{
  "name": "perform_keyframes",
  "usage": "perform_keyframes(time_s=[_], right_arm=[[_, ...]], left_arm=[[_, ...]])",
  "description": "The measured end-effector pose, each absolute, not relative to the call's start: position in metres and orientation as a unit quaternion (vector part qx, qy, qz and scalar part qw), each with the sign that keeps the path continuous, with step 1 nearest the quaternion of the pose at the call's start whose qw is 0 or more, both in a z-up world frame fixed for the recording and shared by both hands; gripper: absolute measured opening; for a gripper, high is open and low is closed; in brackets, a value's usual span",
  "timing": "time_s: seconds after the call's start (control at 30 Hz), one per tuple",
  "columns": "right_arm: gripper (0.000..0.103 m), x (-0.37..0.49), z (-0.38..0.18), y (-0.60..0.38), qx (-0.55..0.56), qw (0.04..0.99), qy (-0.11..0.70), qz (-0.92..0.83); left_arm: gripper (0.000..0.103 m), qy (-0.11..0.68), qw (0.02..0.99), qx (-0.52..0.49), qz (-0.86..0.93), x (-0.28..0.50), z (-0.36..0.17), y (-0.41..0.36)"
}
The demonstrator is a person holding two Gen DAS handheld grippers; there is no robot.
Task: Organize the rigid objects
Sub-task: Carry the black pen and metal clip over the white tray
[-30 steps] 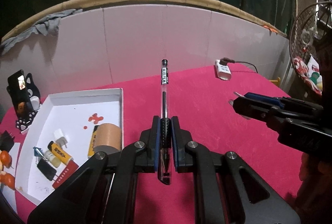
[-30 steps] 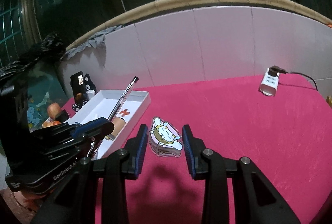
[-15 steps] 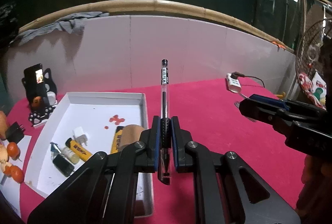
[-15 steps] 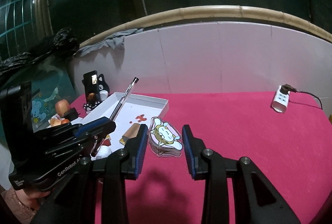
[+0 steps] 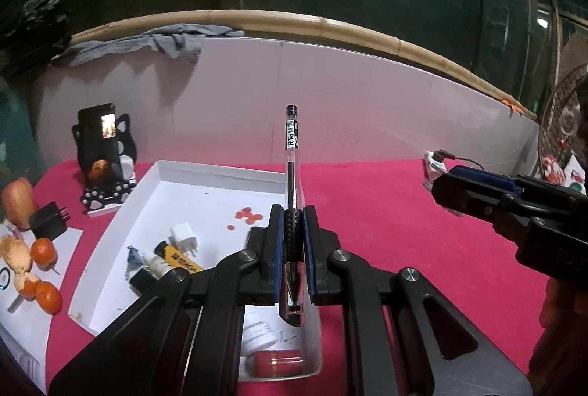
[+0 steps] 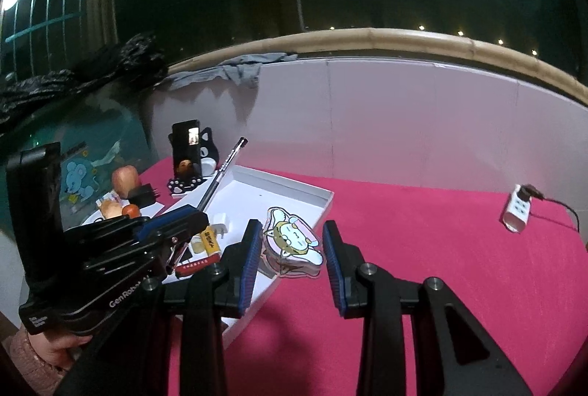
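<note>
Clear plastic pen [image 5: 292, 175] sits clamped in my left tool [image 5: 292, 245], pads pinched tight on its dotted rubber grip, the long barrel sticking out ahead and the tip end poking back between the arms. My right tool [image 6: 292, 251] is holding the cartoon acrylic charm [image 6: 294, 241] between its blue pads, part-way closed, and I can't tell how firmly both pads bite on it. Both loads hang above the near edge of the white tray [image 5: 220, 175] on the pink counter [image 6: 422, 230]. Risks from here, as I judge them: the pen is gripped near one end, so a quick tilt could swing it or let it slide out; let go too high and it may bounce over the low wall. That charm is flat and glossy, likely to twist or slip. My two tools are close together, so they could knock each other.
</note>
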State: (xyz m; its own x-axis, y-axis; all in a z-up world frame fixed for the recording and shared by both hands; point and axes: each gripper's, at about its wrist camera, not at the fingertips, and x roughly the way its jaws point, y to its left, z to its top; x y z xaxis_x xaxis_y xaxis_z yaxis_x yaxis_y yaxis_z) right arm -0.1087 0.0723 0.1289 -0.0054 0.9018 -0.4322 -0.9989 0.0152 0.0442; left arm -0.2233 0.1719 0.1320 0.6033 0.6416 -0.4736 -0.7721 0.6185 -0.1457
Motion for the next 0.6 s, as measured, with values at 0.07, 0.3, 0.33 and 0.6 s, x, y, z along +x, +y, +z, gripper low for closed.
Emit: perform_keyframes(time_s=[0.07, 0.3, 0.33, 0.6], right_arm=[[0.033, -0.116, 0.13, 0.076, -0.146, 0.688, 0.168, 0.691], [0.033, -0.135, 0.132, 0.09, -0.159, 0.678, 0.162, 0.7], [0.033, -0.138, 0.132, 0.092, -0.161, 0.676, 0.161, 0.701], [0.033, -0.153, 0.13, 0.108, -0.164, 0.667, 0.164, 0.708]], left_arm=[[0.009, 0.187, 0.876, -0.175, 0.408, -0.231, 0.131, 0.175], [0.009, 0.18, 0.867, -0.186, 0.426, -0.254, 0.127, 0.184], [0.009, 0.179, 0.865, -0.188, 0.429, -0.258, 0.125, 0.186], [0.009, 0.183, 0.852, -0.193, 0.45, -0.278, 0.115, 0.199]])
